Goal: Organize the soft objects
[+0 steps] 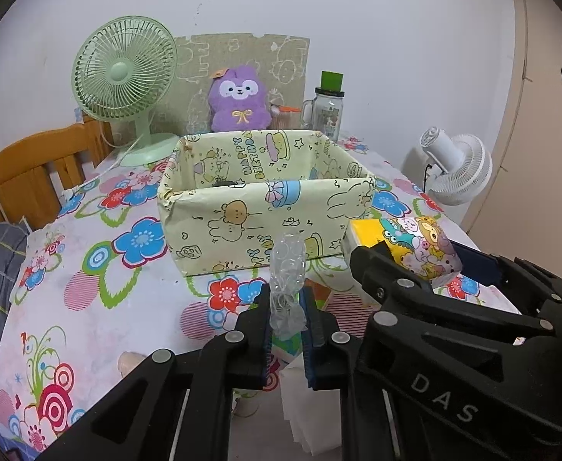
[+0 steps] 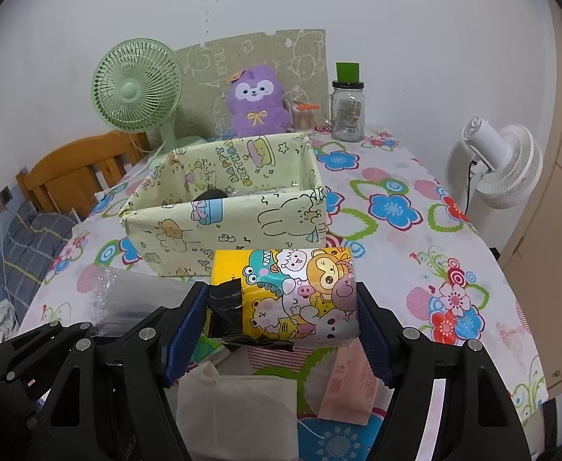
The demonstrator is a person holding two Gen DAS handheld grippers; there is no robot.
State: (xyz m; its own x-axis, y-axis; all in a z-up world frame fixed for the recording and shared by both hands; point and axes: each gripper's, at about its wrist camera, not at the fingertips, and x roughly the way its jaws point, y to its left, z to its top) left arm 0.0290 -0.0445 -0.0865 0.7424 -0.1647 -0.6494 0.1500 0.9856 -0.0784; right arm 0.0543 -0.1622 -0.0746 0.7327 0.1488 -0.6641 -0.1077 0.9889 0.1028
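- Up close, the left gripper [image 1: 286,317] has its jaws squeezed on a clear roll of bubble wrap [image 1: 286,282].
- That bubble wrap stands almost straight up, its long side running from the jaws toward the ceiling, with its top leaning a little to the right.
- It is held above the desk [image 1: 88,288], just in front of the near wall of the paper-covered box [image 1: 265,215].
- Next, the right gripper [image 2: 283,313] has its jaws pressed on both sides of a tissue pack [image 2: 286,294] with cartoon animals on it.
- Its long side runs left to right across the jaws, and the picture side faces up and toward the camera.
- Black tape is stuck on the left end of the pack.
- The pack is also held above the desk, close to the near right part of the box.
- Inside the box, something dark lies at the bottom; I cannot tell what it is.
- Far behind the box sit a purple plush toy [image 2: 256,101], a green fan [image 2: 138,90] on the left and a glass jar [image 2: 347,115] on the right.
- Near the camera, a white folded cloth [image 2: 235,403] and a pink packet [image 2: 348,388] lie on the desk.
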